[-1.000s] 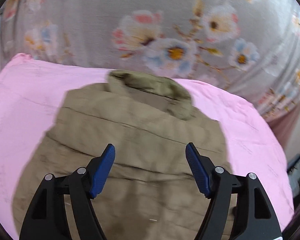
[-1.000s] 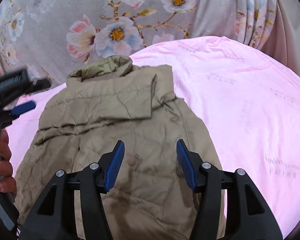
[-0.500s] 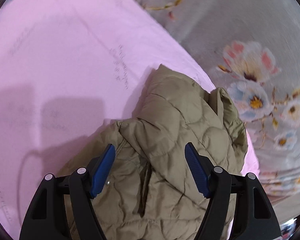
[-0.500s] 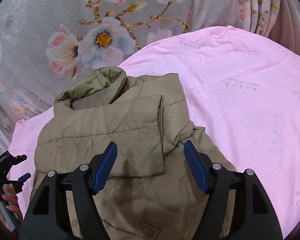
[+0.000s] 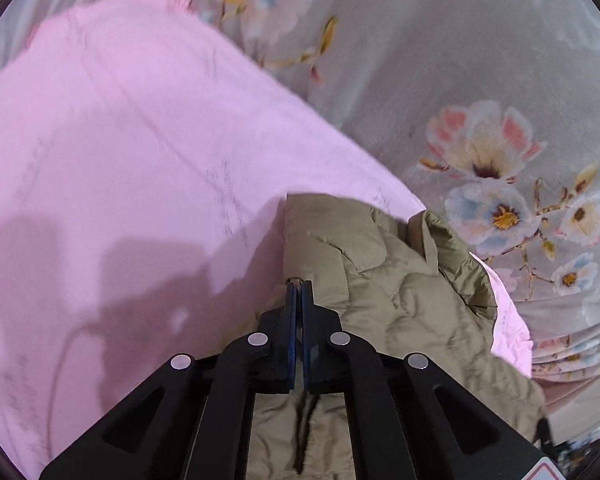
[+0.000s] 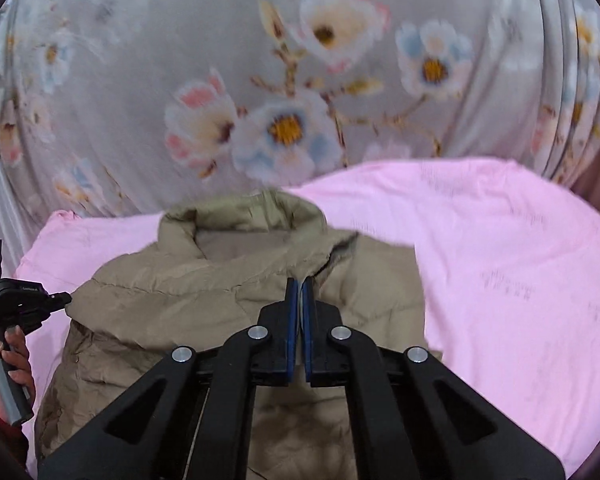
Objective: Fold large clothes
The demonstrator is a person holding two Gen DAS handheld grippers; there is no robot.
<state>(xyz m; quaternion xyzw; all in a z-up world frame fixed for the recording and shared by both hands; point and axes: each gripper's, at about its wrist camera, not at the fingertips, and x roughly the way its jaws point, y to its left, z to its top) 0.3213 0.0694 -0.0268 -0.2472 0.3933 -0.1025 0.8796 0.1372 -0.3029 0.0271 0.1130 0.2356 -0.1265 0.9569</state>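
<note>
On the pink sheet-covered bed (image 6: pixel 520 280) a puffy olive quilted jacket (image 6: pixel 180 300) is lying, soft and light I'd judge, best taken by its edges, and the left tongs (image 5: pixel 299 292) and right tongs (image 6: pixel 299 292) are clenching its fabric.

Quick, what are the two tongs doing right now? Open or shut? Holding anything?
Left tongs: just snapped shut, pinching the olive jacket at its edge.
Right tongs: just snapped shut over the jacket; whether they grip fabric cannot be told.
</note>
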